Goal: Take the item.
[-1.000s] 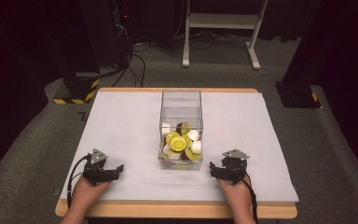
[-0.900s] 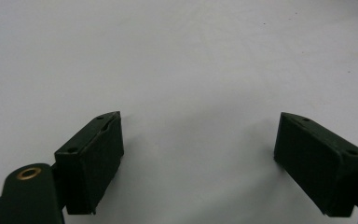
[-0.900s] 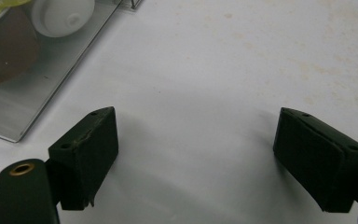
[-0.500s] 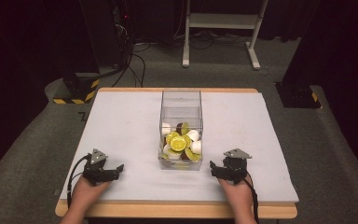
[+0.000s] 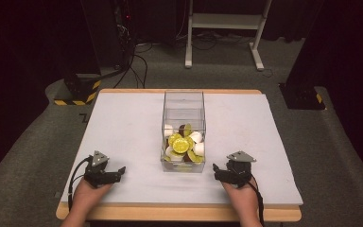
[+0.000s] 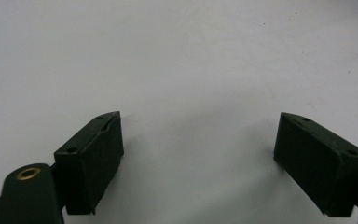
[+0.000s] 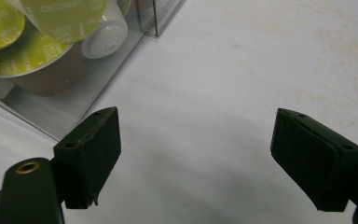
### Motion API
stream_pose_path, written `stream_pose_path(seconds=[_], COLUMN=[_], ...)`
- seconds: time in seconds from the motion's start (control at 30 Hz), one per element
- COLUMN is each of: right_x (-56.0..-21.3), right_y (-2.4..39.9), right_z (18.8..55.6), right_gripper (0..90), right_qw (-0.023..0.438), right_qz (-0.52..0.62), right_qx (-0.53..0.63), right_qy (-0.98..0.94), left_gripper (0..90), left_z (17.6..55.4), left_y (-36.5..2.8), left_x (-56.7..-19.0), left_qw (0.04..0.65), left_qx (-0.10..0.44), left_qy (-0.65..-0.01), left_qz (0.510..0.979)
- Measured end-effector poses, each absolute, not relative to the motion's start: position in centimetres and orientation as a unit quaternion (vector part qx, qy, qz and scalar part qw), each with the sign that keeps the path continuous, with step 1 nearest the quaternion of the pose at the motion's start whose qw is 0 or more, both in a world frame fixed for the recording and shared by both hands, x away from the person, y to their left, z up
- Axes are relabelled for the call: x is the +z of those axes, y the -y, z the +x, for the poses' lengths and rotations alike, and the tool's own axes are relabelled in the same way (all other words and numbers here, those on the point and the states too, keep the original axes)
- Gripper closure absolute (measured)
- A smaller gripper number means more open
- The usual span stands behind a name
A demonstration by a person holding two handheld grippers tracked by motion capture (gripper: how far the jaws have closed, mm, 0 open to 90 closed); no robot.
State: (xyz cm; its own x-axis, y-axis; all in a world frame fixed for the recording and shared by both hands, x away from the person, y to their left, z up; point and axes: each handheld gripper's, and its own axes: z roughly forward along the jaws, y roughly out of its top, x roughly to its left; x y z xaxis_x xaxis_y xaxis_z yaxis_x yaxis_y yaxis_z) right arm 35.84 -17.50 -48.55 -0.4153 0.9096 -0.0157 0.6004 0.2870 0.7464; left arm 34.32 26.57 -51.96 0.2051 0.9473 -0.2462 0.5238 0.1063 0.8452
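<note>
A clear plastic box stands upright in the middle of the white table. Its lower part holds several coffee capsules, some with lime-green lids, others white or brown. My left gripper rests near the front edge, left of the box, pointing right. Its jaws stand open over bare white surface. My right gripper sits right of the box and points left toward it. It is open; the jaws have just been closing a little with nothing between them. The box's corner and capsules lie just ahead.
The table's wooden front edge runs just behind both hands. Beyond the table are a dark floor, black equipment with cables and a white table frame.
</note>
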Motion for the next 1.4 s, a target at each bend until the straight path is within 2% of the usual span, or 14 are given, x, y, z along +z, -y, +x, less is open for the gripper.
stream_pose_path(seconds=[0.8, 1.4], right_x=[-46.7, -45.0], right_y=[16.4, 16.5], right_z=[38.5, 37.8], right_gripper=[21.0, 24.7], right_qw=[0.226, 0.237], right_qz=[0.494, 0.474], right_qx=[0.357, 0.381], right_qy=[-0.76, -0.757], left_gripper=[15.6, 15.6], left_z=[34.3, 34.4], left_y=[-26.6, -26.6], left_x=[-52.0, -51.9], left_qw=[0.459, 0.458], left_qx=[0.231, 0.23], left_qy=[-0.587, -0.587], left_qz=[0.626, 0.627])
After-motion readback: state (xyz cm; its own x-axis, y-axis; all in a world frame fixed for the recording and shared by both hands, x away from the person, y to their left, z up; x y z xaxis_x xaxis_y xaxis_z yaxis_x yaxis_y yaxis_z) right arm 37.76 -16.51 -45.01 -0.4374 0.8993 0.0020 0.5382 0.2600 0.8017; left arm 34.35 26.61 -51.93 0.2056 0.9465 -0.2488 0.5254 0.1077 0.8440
